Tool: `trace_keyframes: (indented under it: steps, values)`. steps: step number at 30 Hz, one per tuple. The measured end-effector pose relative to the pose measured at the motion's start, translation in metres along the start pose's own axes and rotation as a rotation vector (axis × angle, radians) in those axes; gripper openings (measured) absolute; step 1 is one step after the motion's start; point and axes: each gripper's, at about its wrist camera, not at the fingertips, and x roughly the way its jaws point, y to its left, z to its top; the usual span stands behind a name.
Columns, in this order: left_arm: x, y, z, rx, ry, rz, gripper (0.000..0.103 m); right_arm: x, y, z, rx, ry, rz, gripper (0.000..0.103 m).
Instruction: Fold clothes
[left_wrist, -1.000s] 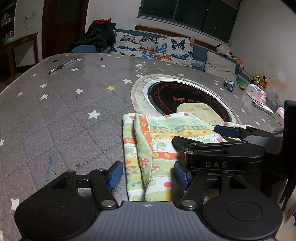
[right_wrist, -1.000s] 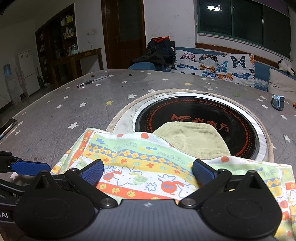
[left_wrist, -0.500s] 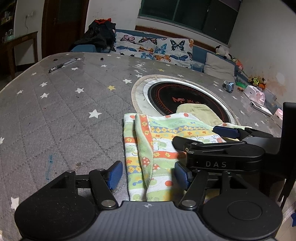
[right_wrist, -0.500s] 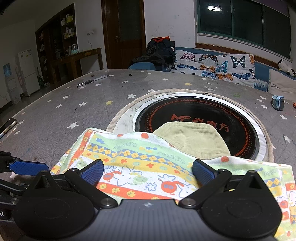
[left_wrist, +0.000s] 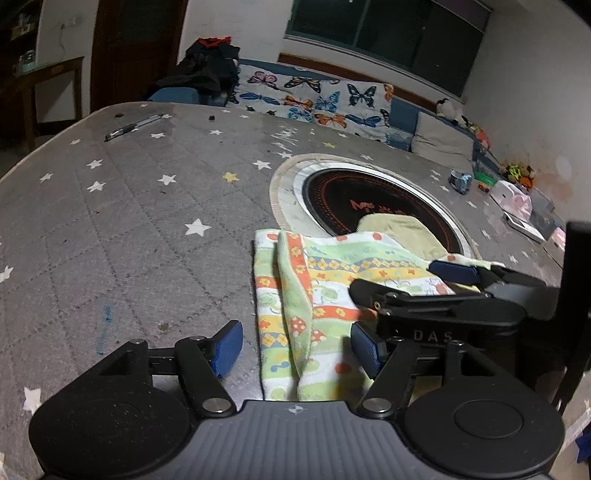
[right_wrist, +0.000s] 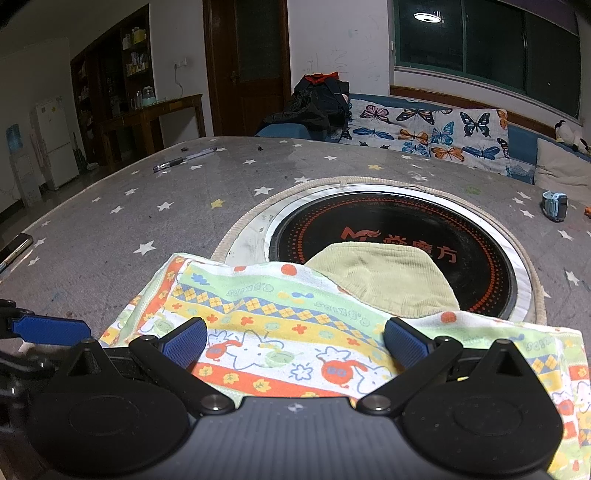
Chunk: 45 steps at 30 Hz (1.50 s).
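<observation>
On the grey star-print desk (left_wrist: 129, 229), a patterned cloth (left_wrist: 295, 295) lies partly folded, its near edge at 6 o'clock. Its far edge overlaps a round black hotplate (right_wrist: 399, 229) at 12 o'clock, where a plain yellow-green cloth (right_wrist: 384, 277) also rests. The left claw (left_wrist: 295, 345) is spread wide, straddling the patterned cloth's left end, gripping nothing. The right claw (right_wrist: 295, 338) is also spread wide, over the cloth's middle, empty. From 9 to 11 o'clock in the left view the desk lies open out to its curved edge, apart from a pen (left_wrist: 133, 127) far off at 11. The right claw's body hides the cloth's right part in the left view, and each camera's own housing cuts off its near edge.
</observation>
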Motion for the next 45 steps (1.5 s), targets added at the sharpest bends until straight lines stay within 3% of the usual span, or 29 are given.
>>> trace_keyframes:
  steps: [28, 39, 45]
  values:
    - [0.000, 0.003, 0.006, -0.031, -0.007, 0.008, 0.074, 0.000, 0.000, 0.000, 0.004, 0.001, 0.005, 0.103]
    - [-0.002, -0.008, 0.008, -0.005, -0.013, 0.007, 0.077, -0.001, -0.013, 0.002, -0.002, 0.024, 0.058, 0.103]
    - [-0.003, -0.010, 0.009, 0.008, -0.016, 0.011, 0.078, -0.018, -0.024, 0.000, 0.052, -0.036, 0.069, 0.103]
